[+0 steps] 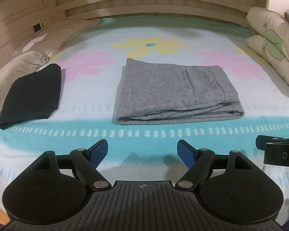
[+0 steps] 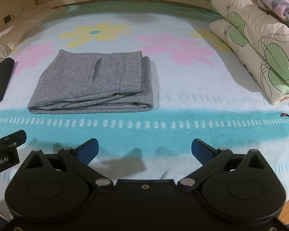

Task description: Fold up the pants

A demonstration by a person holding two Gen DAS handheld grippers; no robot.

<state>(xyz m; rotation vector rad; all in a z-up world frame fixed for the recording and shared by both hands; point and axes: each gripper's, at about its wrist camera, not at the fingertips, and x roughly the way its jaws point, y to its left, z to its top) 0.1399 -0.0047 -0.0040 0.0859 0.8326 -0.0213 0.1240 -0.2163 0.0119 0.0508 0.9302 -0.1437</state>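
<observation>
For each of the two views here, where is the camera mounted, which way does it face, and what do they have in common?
Left wrist: sits on the left gripper, looks forward and down across the floral blanket at the folded grey pants; its own open jaws show, the right gripper at the right edge.
Right wrist: sits on the right gripper, faces the same way; open jaws show, the left gripper at the left edge.
Shared: grey pants, black folded garment, blanket, patterned quilt, headboard.
</observation>
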